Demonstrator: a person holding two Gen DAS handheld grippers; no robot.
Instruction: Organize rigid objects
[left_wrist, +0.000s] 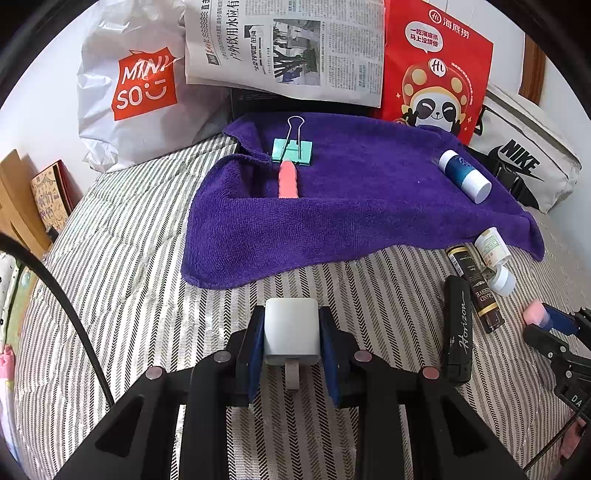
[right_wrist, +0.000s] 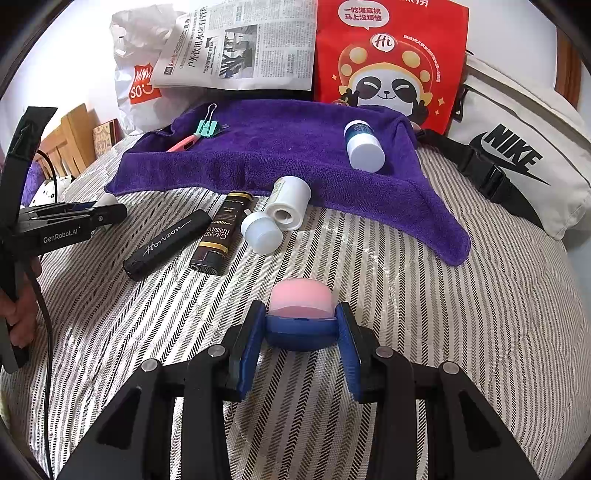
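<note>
The left gripper is clamped on a white block with a short grey tab at its near end; what the block is cannot be told, and its underside is hidden by the fingers. The right gripper is clamped on a small item with a pink top and blue base; its lower half is covered by the blue pads, and in the left wrist view only its tip shows near the right edge. Both grippers are over a striped bed cover. A purple towel lies farther back on the cover. On the towel rest a green binder clip, a pink pen-like stick whose near end is hidden in a towel fold, and a blue and white bottle lying on its side. Just in front of the towel lie a black lighter marked Horizon, a dark brown lighter, a white tube lying open-ended, and its white cap just beside it. At the back, a white shopping bag, a newspaper, a red paper bag and a white belt bag are all cut off by the frame edge.
</note>
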